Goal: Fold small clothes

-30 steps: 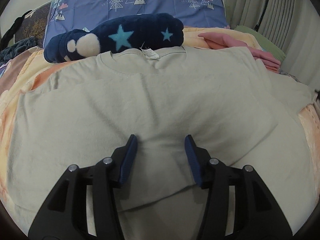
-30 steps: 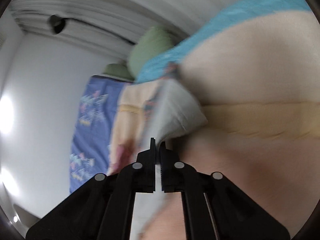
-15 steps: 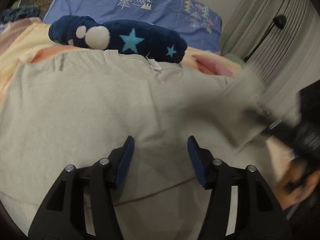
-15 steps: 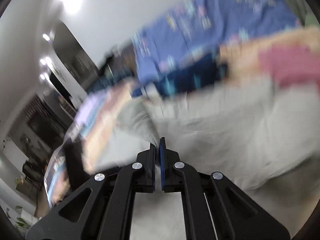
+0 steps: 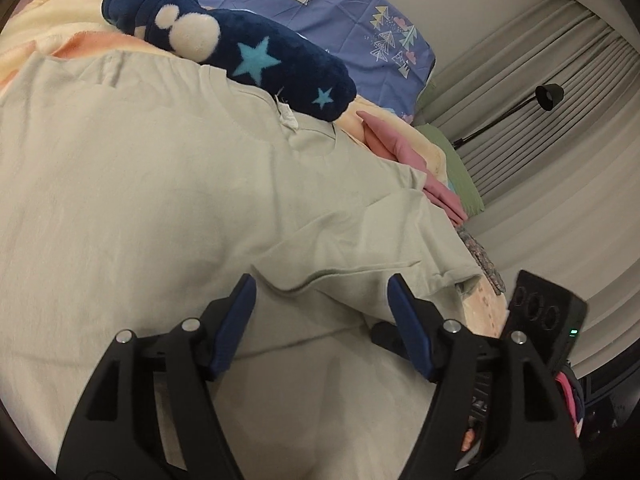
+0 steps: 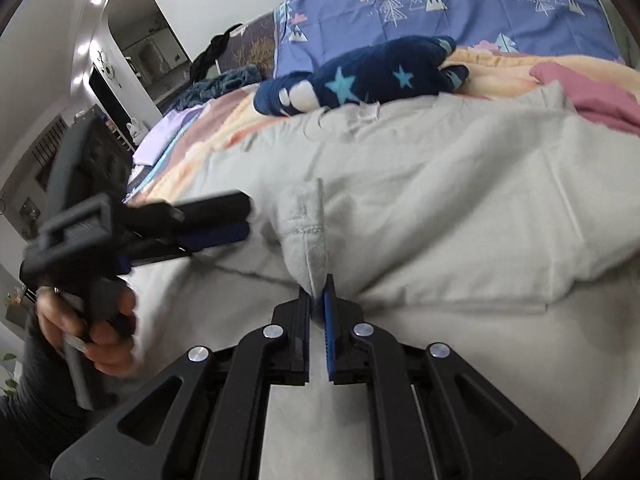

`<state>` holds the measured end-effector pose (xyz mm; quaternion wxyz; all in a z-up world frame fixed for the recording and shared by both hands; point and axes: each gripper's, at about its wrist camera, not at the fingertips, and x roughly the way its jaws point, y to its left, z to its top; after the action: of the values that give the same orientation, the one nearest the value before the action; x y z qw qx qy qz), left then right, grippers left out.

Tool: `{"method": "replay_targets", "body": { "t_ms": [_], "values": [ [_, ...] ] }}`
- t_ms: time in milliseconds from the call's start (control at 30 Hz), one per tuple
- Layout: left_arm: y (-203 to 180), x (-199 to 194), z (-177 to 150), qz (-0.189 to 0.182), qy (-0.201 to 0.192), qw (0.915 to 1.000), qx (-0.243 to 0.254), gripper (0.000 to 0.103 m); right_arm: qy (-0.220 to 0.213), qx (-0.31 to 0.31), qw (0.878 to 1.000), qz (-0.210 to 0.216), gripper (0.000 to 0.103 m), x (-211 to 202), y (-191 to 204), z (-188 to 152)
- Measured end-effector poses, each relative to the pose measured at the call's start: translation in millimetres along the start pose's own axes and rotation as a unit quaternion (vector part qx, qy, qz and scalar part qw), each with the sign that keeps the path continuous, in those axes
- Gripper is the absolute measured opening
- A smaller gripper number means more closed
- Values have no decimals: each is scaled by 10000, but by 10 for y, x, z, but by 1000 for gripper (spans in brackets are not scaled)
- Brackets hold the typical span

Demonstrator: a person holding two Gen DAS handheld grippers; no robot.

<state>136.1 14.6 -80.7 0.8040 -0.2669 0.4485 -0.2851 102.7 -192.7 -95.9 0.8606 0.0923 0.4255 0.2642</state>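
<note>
R gripper (image 6: 319,294) jaws pinch T-shirt (image 6: 440,184) sleeve hem, folding it inward; L gripper (image 5: 322,300) jaws just widened, empty, above shirt.

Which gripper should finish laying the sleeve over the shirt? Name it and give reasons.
Right. The right gripper is already pinching the sleeve hem of the grey-green T-shirt. The left gripper is open above the cloth and holds nothing.

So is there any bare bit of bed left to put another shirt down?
Little. The grey shirt covers the middle. A bare blanket strip shows above its shoulder, left of the star plush. The far side is crowded: plush, pink garment, green pillow.
</note>
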Motion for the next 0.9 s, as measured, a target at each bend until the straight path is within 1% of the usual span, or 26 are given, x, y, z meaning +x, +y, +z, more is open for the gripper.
{"method": "replay_targets", "body": {
  "t_ms": [33,100,167,200,233,333,400,433,467,500,533,600,667,733,767,833,900],
  "values": [
    [-11,-18,-18,-111,30,9999,-37,69,-1,75,10000,43,7,11,-39,-10],
    [-79,-6,-58,-448,163,9987,-163,70,-22,215,9997,148,7,15,-95,-17],
    [-167,78,-82,-624,380,9970,-259,73,-38,206,9996,180,7,29,-103,-29],
    [-203,116,-93,-651,431,9966,-277,73,-39,169,9997,164,8,32,-89,-37],
    [-250,190,-87,-625,505,9964,-283,75,-43,124,9998,141,8,35,-75,-44],
    [-308,390,-47,-396,611,9966,-379,75,-97,-63,9999,61,9,27,-12,-61],
    [-282,537,9,-313,721,9947,-661,73,-122,-175,9998,46,11,21,19,-73],
    [-271,589,32,-261,746,9939,-767,69,-127,-234,9996,50,11,20,39,-81],
    [-268,622,60,-173,731,9937,-826,48,-124,-314,9994,75,12,23,65,-87],
    [-276,642,88,-170,730,9939,-811,30,-121,-371,9992,96,13,27,84,-89],
    [-288,655,118,-178,745,9940,-777,9,-124,-415,9990,117,13,25,101,-91],
    [-366,595,194,-149,590,9967,-544,8,-194,-450,9985,248,27,-11,104,-92],
    [-530,463,311,-97,326,9994,-110,7,-387,-432,9968,553,34,-111,77,-94],
    [-705,251,481,-103,-3,9997,237,7,-562,-382,9947,774,36,-203,43,-93],
    [-757,134,561,-103,-149,9991,386,7,-628,-317,9943,800,36,-237,8,-86],
    [-891,-104,698,-59,-438,9968,670,7,-739,-45,9957,560,36,-284,-108,-70],
    [-981,-381,812,39,-775,9925,946,7,-846,619,9945,-49,36,-326,-349,-57]
  ]
}}
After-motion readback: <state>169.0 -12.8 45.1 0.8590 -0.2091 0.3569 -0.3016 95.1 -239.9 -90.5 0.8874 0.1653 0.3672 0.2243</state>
